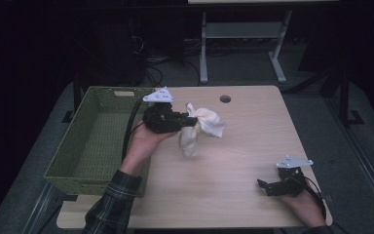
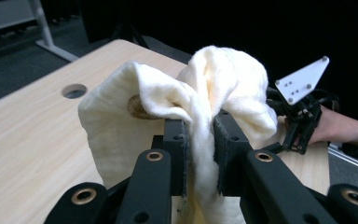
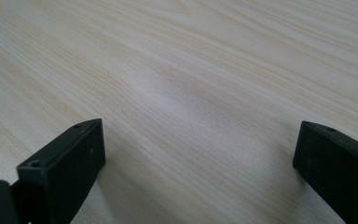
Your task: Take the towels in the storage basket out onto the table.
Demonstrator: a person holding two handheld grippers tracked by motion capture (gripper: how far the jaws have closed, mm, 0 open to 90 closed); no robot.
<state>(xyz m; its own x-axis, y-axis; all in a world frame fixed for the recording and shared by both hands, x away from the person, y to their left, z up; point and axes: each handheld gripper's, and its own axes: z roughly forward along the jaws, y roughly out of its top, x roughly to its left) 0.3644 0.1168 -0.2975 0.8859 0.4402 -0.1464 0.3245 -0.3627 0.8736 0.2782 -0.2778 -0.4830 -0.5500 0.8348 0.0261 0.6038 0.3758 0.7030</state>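
Clearly, the left gripper (image 1: 191,122) is clenching a cream cloth (image 1: 200,129) between its jaws and holding it up off the wooden table (image 1: 233,195), just beside the green woven basket (image 1: 97,141). In the left gripper view the cloth (image 2: 177,107) is bunching up and spilling over both pads, with a fold pinched tight in the gap; a small brownish mark is showing on it, possibly a stain or a tag, though it is too blurred to tell. The right gripper (image 1: 265,186) is resting low near the table's right front corner with its jaws standing wide apart and nothing between them, only bare wood lying ahead of it in the right gripper view.

Judging from this, the carrying step is under way: the cloth is lifted and seems to be heading for the basket. The next move is calling for swinging the cloth over the basket's near rim, high enough that the hanging tail is not dragging on the wall, then letting go.
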